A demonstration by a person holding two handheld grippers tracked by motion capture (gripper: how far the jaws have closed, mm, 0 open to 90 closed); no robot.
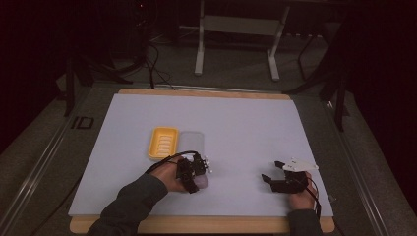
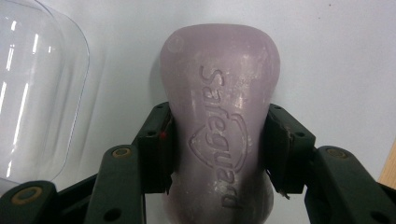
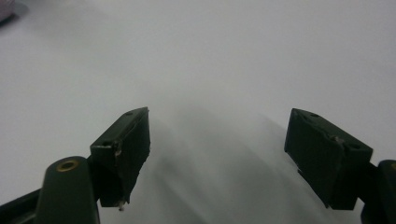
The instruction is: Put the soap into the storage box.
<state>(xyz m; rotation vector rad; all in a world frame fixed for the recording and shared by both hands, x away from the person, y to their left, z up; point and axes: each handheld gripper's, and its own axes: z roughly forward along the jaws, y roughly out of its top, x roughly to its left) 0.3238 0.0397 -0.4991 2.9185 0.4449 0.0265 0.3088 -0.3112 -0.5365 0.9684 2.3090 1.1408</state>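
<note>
Soap [image 2: 219, 126], lilac and low in the frame's centre-left, sits pinched at its waist by my left gripper [image 2: 219, 154], my right gripper [image 3: 217, 154] gaping empty, and I fear that slick bar could squirt free.

A wooden table [image 1: 206, 92] is carrying a large pale grey rectangular mat [image 1: 246, 128] that is covering nearly all of its top, leaving a wood edge showing at front and back. A yellow ribbed plastic soap dish [image 1: 163, 142] is lying on the mat, with a clear plastic lid [image 1: 193, 141] sitting just beside it. A pale purple embossed soap bar [image 2: 219, 116] is resting on the mat near the lid.
</note>
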